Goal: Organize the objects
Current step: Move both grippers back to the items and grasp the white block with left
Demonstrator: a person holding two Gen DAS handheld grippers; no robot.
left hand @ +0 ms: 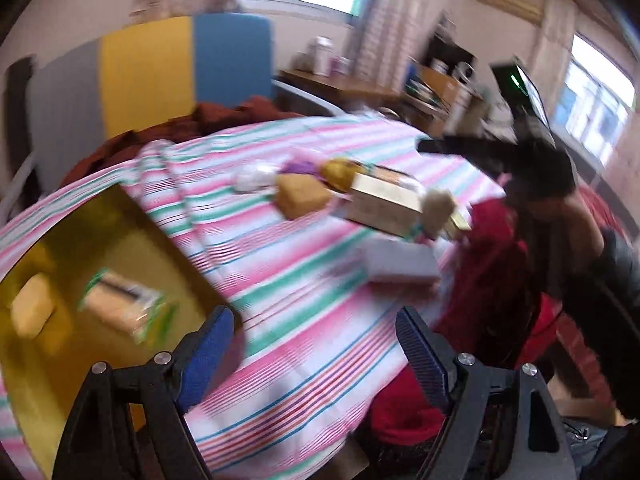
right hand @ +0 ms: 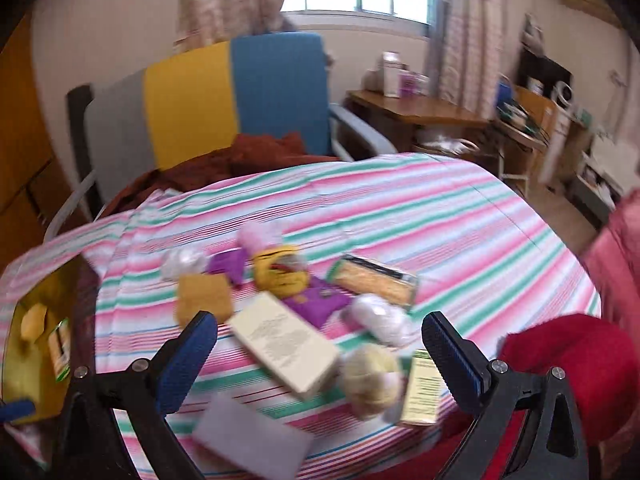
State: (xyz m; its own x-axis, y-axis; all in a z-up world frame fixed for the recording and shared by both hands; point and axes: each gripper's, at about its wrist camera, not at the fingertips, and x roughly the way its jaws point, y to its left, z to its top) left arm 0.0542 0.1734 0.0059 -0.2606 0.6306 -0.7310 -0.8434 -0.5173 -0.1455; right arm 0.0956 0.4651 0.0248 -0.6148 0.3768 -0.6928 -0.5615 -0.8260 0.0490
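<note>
My left hand-held gripper (left hand: 316,344) has its jaws spread wide with nothing between them, hanging over the striped cloth (left hand: 304,312) that covers the worktop. My right hand-held gripper (right hand: 320,348) is just as wide and just as empty, poised above the loose clutter. Both views are smeared, so I read fine detail with caution.

Closest under the right gripper lie a pale flat pad (right hand: 252,440), a cream box (right hand: 286,344), a fuzzy beige ball (right hand: 370,376) and a small green-labelled carton (right hand: 420,388). A little further out sit a tan sponge block (right hand: 204,298), a white wrapped bundle (right hand: 380,316), a yellow and purple soft toy (right hand: 288,276) and a clear packet with green edges (right hand: 374,278). All are crowded together, several touching.

At the left edge is the yellow bin (left hand: 120,248), which already holds a yellow sponge (left hand: 32,312) and a green-edged packet (left hand: 124,304). So I judge that sorting is under way, with most pieces yet to go, and that I am between picks.

The next move, as I see it, is to choose one item from the heap. The cream box looks the easiest, as it lies squarely between the right jaws. I would need to lower, close across its narrow sides, and avoid dragging the ball beside it. Beyond the worktop stands a grey, yellow and blue chair (right hand: 224,96).
</note>
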